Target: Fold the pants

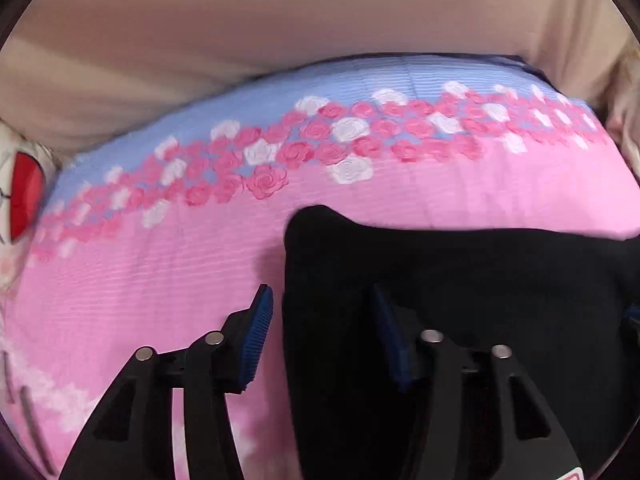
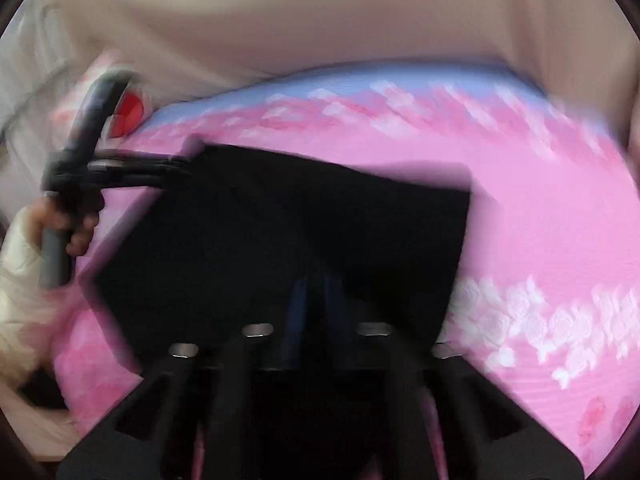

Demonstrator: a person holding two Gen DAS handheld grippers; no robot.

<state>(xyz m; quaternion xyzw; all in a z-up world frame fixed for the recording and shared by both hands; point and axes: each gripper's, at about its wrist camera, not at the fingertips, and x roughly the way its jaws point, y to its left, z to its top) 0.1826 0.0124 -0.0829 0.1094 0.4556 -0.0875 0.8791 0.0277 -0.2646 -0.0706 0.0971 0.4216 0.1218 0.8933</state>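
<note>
Your right gripper [image 2: 316,300] sits closest, low against the black pants [image 2: 280,232]. Its blue pads look drawn nearly together with dark cloth at them, but blur keeps me from saying for sure that they pinch it.

Your left gripper [image 1: 324,320] has its jaws spread wide. One pad [image 1: 256,340] hangs over bare cover just beside the pants' edge, the other [image 1: 390,340] over the black cloth, and nothing is caught between them.

The pants lie spread on the pink cover, and the raised corner [image 1: 316,220] just beyond the left gripper looks like your next grab. I'd close on that edge through both layers, then carry both sides level so the fold lands square.

Past the pants, the floral bedspread [image 1: 160,272] runs to a band of pink and white roses [image 1: 320,140], then pale blue. A red-and-white cushion [image 1: 24,196] sits off to the pants' left. Beyond everything, a beige drape [image 1: 280,20] backs the bed.
</note>
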